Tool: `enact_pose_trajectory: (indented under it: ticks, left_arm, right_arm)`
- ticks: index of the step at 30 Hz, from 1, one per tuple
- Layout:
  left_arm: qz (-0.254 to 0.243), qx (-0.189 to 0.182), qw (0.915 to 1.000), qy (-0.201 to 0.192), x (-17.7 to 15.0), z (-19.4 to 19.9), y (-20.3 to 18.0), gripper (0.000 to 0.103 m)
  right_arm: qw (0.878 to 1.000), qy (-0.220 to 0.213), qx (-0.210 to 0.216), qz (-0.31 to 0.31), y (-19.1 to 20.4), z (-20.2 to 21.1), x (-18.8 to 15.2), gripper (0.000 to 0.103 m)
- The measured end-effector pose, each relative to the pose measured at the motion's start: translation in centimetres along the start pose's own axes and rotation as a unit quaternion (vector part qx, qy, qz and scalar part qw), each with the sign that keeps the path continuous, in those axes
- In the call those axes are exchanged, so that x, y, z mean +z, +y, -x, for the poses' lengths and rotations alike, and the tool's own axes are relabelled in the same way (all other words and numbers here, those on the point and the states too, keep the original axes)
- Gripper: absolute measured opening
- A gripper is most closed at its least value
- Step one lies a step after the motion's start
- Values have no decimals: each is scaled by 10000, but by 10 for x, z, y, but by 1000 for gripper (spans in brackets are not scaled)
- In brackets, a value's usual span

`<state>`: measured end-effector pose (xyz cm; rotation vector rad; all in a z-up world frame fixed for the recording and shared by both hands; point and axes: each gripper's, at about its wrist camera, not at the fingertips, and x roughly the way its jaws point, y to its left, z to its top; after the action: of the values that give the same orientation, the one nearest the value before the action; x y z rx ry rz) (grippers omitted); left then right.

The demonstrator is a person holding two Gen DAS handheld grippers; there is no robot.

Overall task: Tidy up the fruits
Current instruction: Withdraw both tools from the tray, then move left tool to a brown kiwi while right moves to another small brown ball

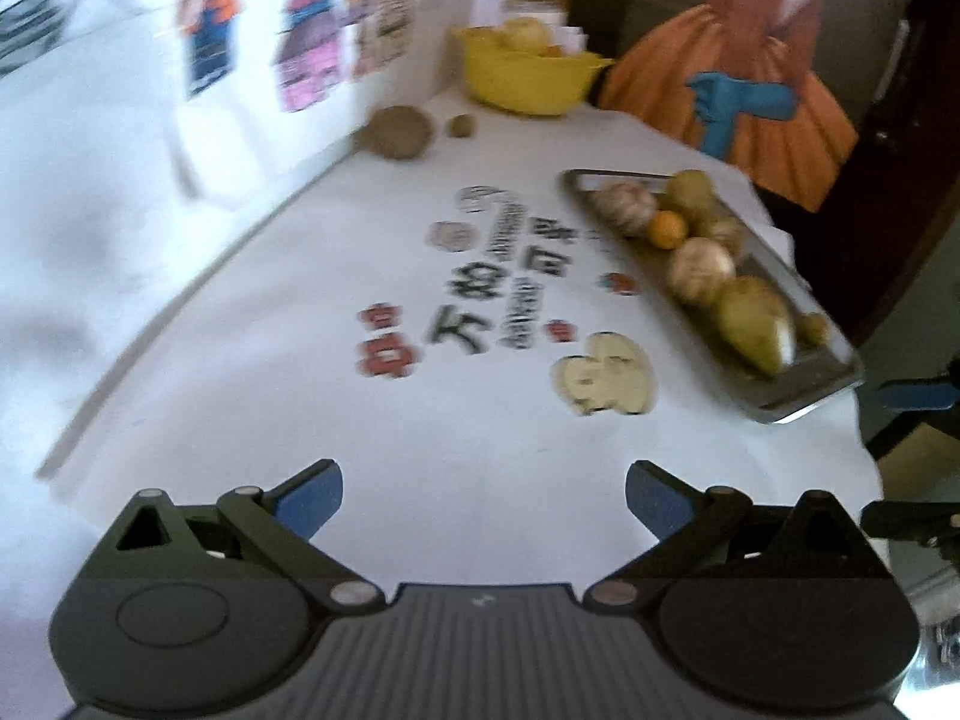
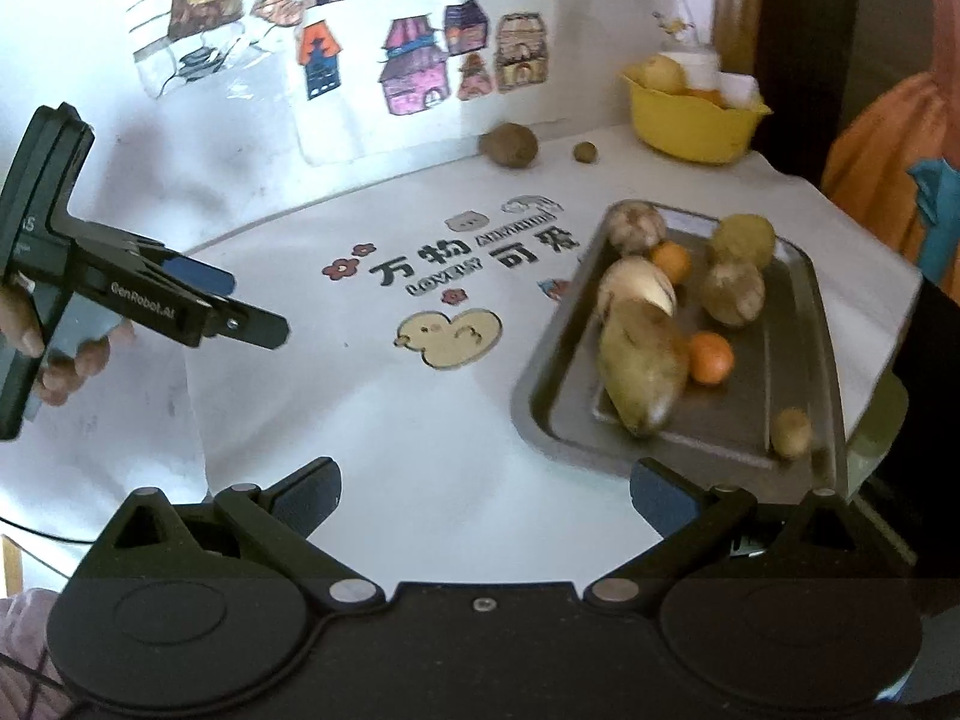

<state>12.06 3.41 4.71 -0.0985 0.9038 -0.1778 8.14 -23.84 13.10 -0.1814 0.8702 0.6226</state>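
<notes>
Fruits (image 2: 645, 366) fill a metal tray (image 2: 804, 324) on the white tablecloth (image 2: 420, 420); both claws (image 1: 483, 501) (image 2: 483, 501) gape empty.

White tablecloth (image 2: 420, 432) covers the table; printed on it: black Chinese characters (image 2: 474, 255), red flowers (image 2: 343, 268), a yellow duck motif (image 2: 449, 336). Children's drawings of coloured houses (image 2: 420, 66) hang on the white wall (image 2: 228, 144) behind the table. At the far right, an orange pleated garment (image 1: 738, 90) with a blue piece (image 1: 735, 105) across it, possibly a doll or a person; the left wrist view is blurred
</notes>
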Motion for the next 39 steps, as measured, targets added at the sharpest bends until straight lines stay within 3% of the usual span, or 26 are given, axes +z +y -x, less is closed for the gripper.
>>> enact_pose_trajectory:
  ticks: [3,8,12,14,17,20,24,26,31,36,39]
  left_arm:
    - [44,143,9999,-45,6,10,15,103]
    - [-472,537,9962,-504,30,25,17,103]
    - [-1142,865,9825,-1194,57,29,6,103]
    - [-1557,1059,9691,-1594,70,27,-3,103]
    - [-2415,1403,9400,-1960,88,15,-19,103]
    - [-3161,1677,9127,-1975,107,-7,-34,103]
    - [-3891,1634,8891,-1772,127,-48,-47,103]
    - [-4142,1614,8813,-1604,134,-71,-53,103]
    - [-4438,1641,8728,-1200,156,-127,-54,103]
    - [-4282,1541,8866,-823,177,-163,-41,101]
    - [-4338,1528,8856,-655,181,-177,-35,98]
  right_arm:
    - [9997,-22,-34,240,2,-1,18,102]
    - [9965,-322,-136,754,-3,4,63,102]
    - [9896,-825,-191,1166,-18,1,103,102]
    - [9847,-1075,-200,1355,-29,-8,122,102]
    - [9814,-1258,-232,1428,-52,-33,152,102]
    - [9876,-1166,-199,1031,-80,-65,182,102]
    - [9950,-1001,6,29,-117,-119,220,102]
    - [9951,-864,63,-480,-131,-148,234,101]
    - [9906,-374,200,-1299,-155,-219,256,91]
    - [9856,-144,347,-1649,-169,-271,263,81]
    - [9836,-70,417,-1755,-173,-291,265,74]
